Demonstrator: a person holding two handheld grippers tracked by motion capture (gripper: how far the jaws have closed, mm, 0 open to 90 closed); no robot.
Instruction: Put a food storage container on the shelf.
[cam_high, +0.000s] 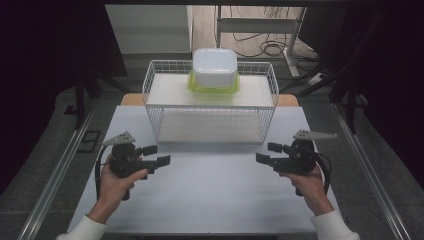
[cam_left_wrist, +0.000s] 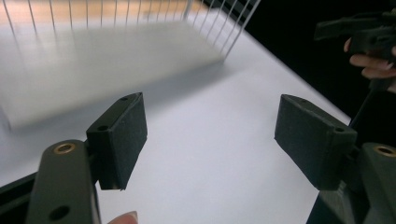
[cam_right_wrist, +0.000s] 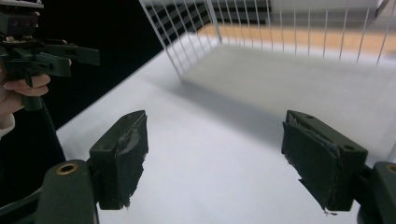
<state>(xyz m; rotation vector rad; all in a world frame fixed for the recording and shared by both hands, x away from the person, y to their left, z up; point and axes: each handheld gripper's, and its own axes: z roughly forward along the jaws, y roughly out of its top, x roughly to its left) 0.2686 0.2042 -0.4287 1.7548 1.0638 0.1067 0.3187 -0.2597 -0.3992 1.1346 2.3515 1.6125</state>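
Two claws, left claw (cam_high: 159, 155) and right claw (cam_high: 266, 153), released, empty; I'm probably lining up on the wire basket (cam_high: 210, 107) with its white container (cam_high: 215, 67).

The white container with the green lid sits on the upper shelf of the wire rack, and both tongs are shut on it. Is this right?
Not quite. The white container does sit on the wire rack's upper shelf, but the left tongs and right tongs are open and empty, low over the table, as the high view shows.
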